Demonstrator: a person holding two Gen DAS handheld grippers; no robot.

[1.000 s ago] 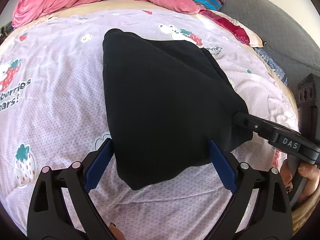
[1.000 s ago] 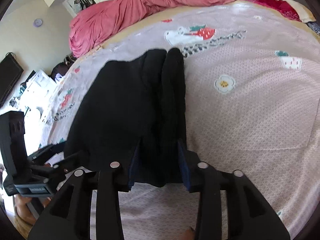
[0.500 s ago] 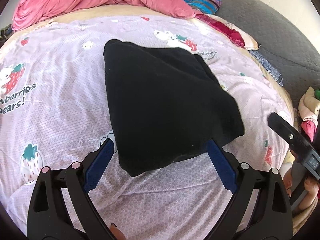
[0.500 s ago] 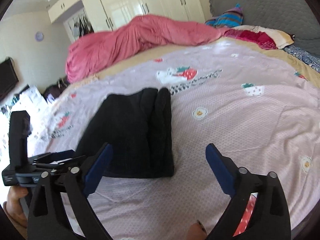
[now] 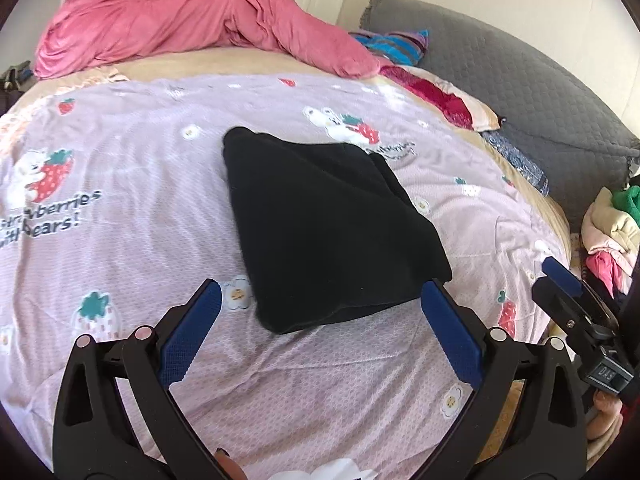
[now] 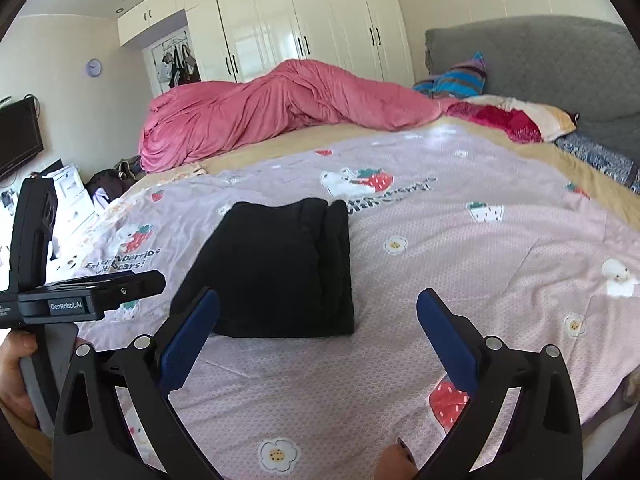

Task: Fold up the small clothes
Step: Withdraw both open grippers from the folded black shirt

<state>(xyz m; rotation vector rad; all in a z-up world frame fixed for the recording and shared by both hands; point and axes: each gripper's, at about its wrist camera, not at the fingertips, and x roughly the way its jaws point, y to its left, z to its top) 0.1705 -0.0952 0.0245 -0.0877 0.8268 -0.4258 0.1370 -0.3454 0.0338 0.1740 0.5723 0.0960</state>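
- While the folded black garment [image 5: 328,232] lies flat on the strawberry-print quilt [image 5: 120,208], the left gripper [image 5: 320,320] gapes wide, empty.
- Just opened, the right gripper [image 6: 318,320] holds nothing, clear of the garment.

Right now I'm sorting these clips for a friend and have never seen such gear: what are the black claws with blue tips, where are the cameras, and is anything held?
No robot: a person holds a two-finger clamp in each hand, with a fisheye camera on each looking along its fingers. One picture looks from the left gripper, the other from the right gripper. Each also catches the other tool at its edge. On the strawberry-print bedspread lies a folded black garment. Both grippers' jaws have just been opening; they now stand wide with nothing between the pads, so nothing is held.
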